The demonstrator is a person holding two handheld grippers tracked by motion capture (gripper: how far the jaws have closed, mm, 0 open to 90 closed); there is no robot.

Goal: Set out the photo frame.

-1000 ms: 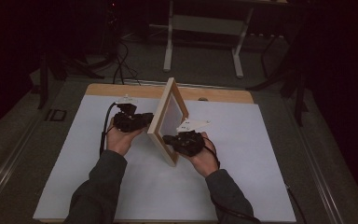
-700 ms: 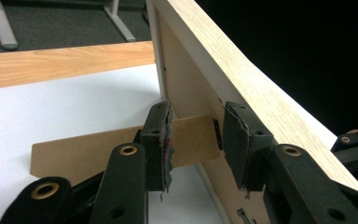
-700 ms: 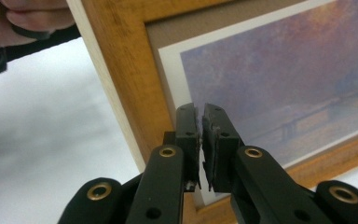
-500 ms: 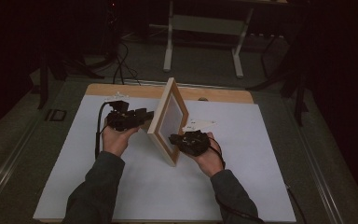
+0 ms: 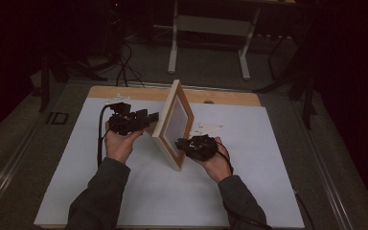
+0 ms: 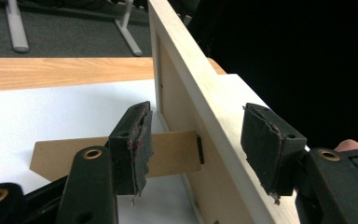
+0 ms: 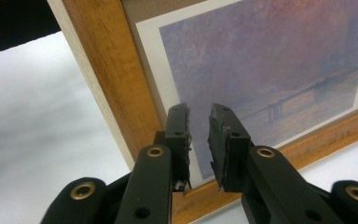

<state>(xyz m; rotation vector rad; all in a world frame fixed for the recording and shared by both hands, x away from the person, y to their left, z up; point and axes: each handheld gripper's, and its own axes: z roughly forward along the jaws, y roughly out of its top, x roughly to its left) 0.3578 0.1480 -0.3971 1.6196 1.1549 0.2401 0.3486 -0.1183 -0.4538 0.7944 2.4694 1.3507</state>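
On the white sheet (image 5: 139, 191) covering the counter (image 5: 230, 97), a wooden picture frame (image 5: 172, 125) stands upright on its lower edge near the middle, turned edge-on to the high view. At its left, the left tool (image 5: 154, 116) is beside the frame's side rail; its jaws have just been opening and stand spread, one on each side of the rail without pressing it. Through the left gripper view, the frame's back (image 6: 177, 116) shows a brown cardboard stand (image 6: 168, 151) folded out toward the sheet, partly hidden behind the near pad. At the frame's right, the right tool (image 5: 178, 143) faces the glass; its jaws have just been opening but stand only narrowly parted, with nothing between them. The picture (image 7: 279, 70), a hazy blue and orange view, is cut off at the top and right. A pale three-cornered plate (image 5: 206, 128) lies on the sheet behind the right hand (image 5: 215, 163). Beyond the counter, dark floor and a white stand (image 5: 211, 28) are hard to make out.
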